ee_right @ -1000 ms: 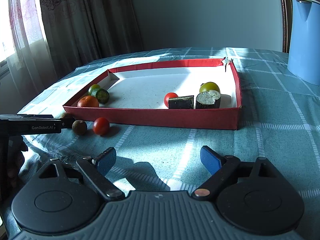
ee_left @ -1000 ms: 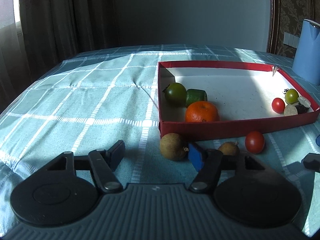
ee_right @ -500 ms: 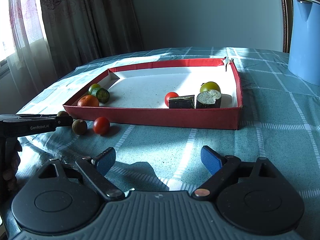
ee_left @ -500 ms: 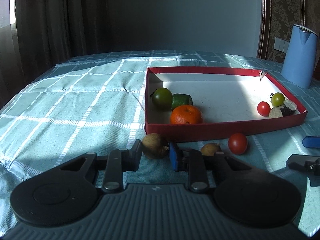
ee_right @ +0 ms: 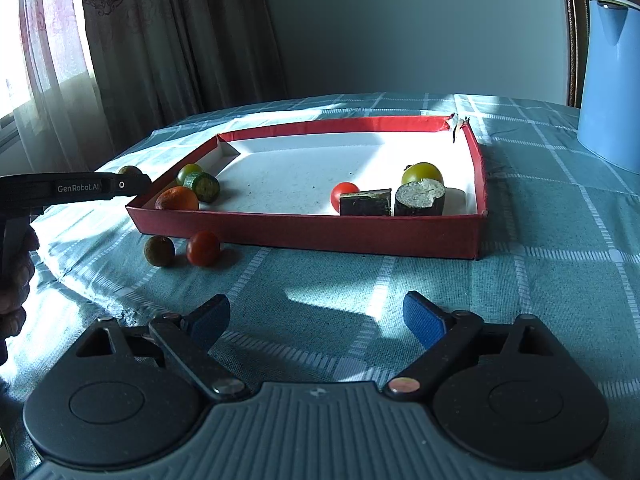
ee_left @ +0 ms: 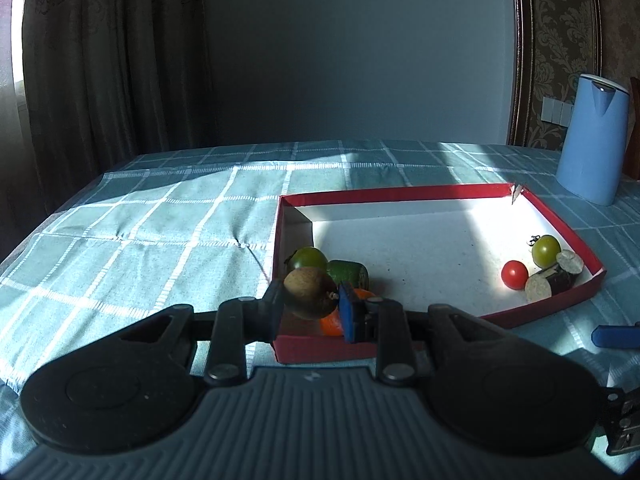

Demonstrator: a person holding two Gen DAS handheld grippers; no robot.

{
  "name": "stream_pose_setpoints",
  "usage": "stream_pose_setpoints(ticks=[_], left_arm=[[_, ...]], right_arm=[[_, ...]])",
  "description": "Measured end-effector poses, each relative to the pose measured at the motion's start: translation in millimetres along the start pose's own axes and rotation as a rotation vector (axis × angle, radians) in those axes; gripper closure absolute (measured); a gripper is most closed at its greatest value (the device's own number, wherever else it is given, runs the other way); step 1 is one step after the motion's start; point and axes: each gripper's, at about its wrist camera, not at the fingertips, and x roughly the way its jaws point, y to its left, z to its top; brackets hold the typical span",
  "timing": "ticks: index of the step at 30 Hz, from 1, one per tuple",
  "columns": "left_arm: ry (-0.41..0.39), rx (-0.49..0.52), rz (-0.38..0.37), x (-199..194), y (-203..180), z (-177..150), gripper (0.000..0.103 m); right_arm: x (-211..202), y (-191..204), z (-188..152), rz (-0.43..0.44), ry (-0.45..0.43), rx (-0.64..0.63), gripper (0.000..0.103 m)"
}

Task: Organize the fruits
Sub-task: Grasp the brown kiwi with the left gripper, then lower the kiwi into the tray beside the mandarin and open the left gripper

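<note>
My left gripper [ee_left: 310, 304] is shut on a round brown fruit [ee_left: 309, 293] and holds it above the near left corner of the red tray [ee_left: 400, 193]. The tray holds a green tomato [ee_left: 308, 257], a green cucumber piece [ee_left: 348, 273], an orange [ee_left: 334, 322], a red tomato [ee_left: 514, 274], a second green tomato [ee_left: 546, 250] and dark cut pieces [ee_left: 554, 276]. My right gripper [ee_right: 316, 320] is open and empty over the cloth. A small brown fruit [ee_right: 159, 251] and a red tomato [ee_right: 203, 248] lie outside the red tray [ee_right: 320, 232], by its front wall.
A blue kettle [ee_left: 594, 140] stands at the back right, beyond the tray; it also shows in the right wrist view [ee_right: 612, 80]. The table has a teal checked cloth [ee_left: 160, 220]. Curtains hang at the left. The left gripper's body [ee_right: 76, 190] shows at the left.
My left gripper closed on the brown fruit that lay in front of the tray and lifted it up over the tray's near left corner. The right gripper has stayed still and open.
</note>
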Motion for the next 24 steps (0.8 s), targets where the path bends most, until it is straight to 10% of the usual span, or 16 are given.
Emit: stream_pose_setpoints(ticks=[24], left_arm=[[0.027, -0.018, 0.068, 19, -1, 0, 0.066]], right_arm=[[0, 0, -1, 0.000, 0.001, -0.002, 0.009]])
